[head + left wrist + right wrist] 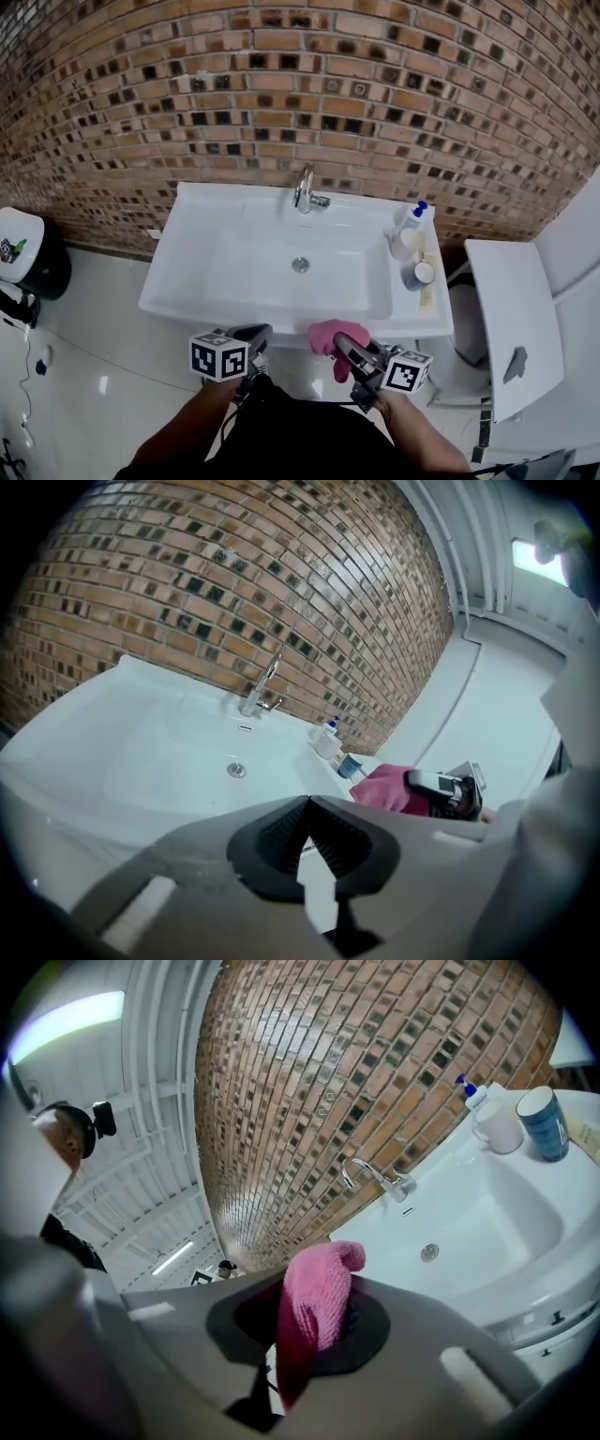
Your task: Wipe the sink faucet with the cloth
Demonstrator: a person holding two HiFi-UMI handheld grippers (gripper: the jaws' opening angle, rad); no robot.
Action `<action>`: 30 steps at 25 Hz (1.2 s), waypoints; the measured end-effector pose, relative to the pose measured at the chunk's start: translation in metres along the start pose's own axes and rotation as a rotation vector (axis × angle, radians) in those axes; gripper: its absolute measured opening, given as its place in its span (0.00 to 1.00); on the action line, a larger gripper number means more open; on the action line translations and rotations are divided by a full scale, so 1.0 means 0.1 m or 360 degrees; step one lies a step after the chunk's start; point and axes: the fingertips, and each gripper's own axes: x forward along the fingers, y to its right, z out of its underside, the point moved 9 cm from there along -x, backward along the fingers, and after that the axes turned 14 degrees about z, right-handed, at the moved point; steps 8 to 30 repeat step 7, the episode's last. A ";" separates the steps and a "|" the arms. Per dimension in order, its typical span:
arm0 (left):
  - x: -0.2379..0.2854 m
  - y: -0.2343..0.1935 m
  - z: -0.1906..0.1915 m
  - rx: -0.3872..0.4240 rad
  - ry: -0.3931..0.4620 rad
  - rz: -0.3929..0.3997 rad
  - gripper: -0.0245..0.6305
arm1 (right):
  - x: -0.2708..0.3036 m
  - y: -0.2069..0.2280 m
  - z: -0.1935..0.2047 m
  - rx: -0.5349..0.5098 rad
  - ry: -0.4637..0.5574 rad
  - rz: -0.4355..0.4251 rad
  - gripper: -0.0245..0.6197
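- The left hand-held gripper (251, 337) is held low at the near side of the sink. Its jaws are brought together on nothing, which only the left gripper view (307, 834) settles, because the head view shows little more than the jaw backs.
- The chrome faucet (306, 190) stands straight ahead of both hand-held grippers at the far rim of the white sink (187, 246). It is well apart from them across the basin, so wiping is judged not yet begun.
- The pink cloth (328, 336) is clamped in the right hand-held gripper (352, 354). In the right gripper view, one fold of the cloth (319, 1297) is seen standing up past the jaws and another hanging below them.
- For a good wipe, the right hand-held gripper (314, 1327) should be carried forward over the basin. The raised fold should be laid on the spout so that fabric, not jaw, meets the chrome. The spout and then the handle would be stroked under a firm clamp.
- Ahead and to the right of the right hand-held gripper, a pump bottle (410, 217) and a blue cup (543, 1123) stand on the sink's ledge. A wide sweep is judged likely to knock them.
- The cloth-carrying hand-held gripper is shown from the side in the left gripper view, whereas the left hand-held gripper is absent from the right gripper view.
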 end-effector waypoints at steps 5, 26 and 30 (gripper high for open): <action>-0.03 0.04 0.13 0.0008 -0.0007 -0.0013 0.04 | -0.08 0.00 0.05 -0.0008 0.0024 -0.0019 0.11; -0.05 0.05 0.19 0.0007 -0.0009 -0.0026 0.04 | -0.10 0.00 0.09 0.0003 0.0030 -0.0032 0.11; -0.05 0.05 0.19 0.0007 -0.0009 -0.0026 0.04 | -0.10 0.00 0.09 0.0003 0.0030 -0.0032 0.11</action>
